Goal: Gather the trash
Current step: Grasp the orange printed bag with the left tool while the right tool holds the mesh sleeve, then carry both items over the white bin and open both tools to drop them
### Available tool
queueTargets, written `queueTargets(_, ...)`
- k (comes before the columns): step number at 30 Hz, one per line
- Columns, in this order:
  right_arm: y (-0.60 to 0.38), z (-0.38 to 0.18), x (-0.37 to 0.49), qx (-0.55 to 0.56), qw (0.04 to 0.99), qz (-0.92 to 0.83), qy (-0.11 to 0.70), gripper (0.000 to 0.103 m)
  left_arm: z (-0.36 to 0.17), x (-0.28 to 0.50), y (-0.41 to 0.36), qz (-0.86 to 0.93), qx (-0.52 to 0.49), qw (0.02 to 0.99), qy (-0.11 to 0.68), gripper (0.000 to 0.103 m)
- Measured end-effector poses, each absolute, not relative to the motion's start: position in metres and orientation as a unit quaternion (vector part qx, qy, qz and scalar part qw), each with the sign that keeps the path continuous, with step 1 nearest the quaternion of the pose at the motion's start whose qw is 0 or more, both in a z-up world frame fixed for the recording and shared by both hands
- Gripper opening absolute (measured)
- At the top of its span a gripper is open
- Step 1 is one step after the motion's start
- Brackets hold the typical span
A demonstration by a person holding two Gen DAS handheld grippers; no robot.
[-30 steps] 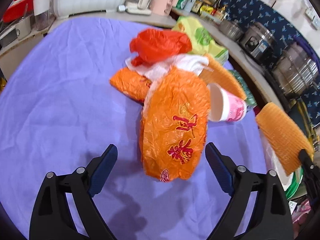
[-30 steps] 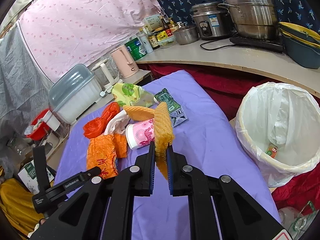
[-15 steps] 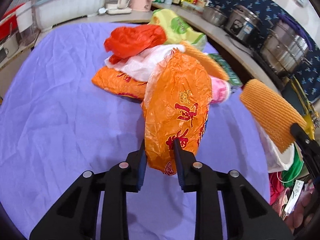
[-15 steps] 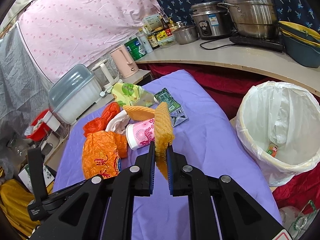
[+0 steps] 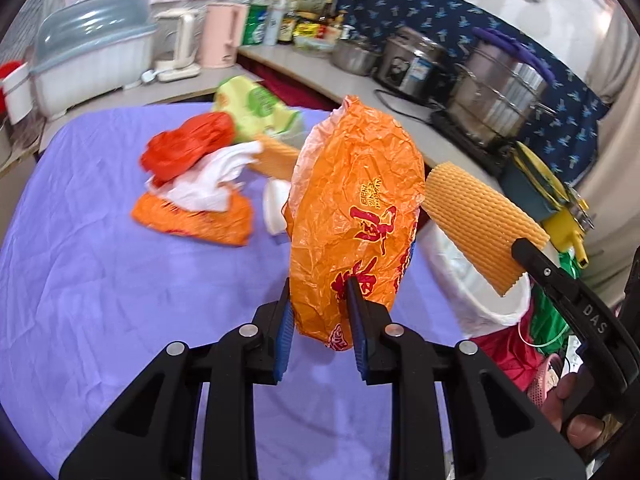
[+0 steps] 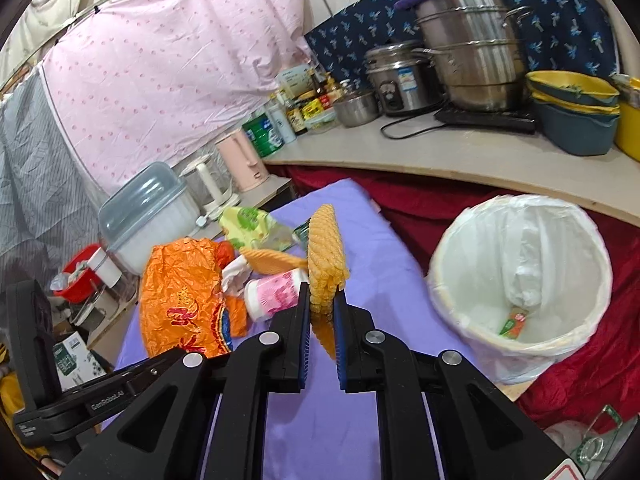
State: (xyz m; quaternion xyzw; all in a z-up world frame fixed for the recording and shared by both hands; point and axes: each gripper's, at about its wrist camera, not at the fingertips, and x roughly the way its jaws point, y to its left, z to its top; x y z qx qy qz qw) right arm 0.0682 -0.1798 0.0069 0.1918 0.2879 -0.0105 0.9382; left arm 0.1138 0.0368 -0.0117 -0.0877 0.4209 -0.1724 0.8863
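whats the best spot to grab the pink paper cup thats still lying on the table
The pink paper cup lies on its side on the purple cloth, its open mouth showing in the left wrist view. Probably best to come from above and pinch one claw finger inside the mouth, one outside the rim wall. Both claws are full now.

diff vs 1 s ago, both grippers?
Left gripper closed on the orange plastic bag and lifted it off the purple cloth. Right gripper stayed shut on the yellow foam sleeve. The remaining trash pile and bin are unchanged.
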Motion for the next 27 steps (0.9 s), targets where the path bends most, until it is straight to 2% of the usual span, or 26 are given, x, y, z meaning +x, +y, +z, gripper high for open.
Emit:
queueTargets(14,-0.29,0.009,0.017,0.24,0.93,-0.123,0.249,0.01,0.012,0.117,-0.081,-0.268,-0.037,0.875,0.401,0.024)
queueTargets(27,-0.345,-0.012,-0.005,0.27,0.915,-0.172,0.247,0.01,-0.005,0.126,-0.181,-0.313,0.008,0.854,0.415,0.024)
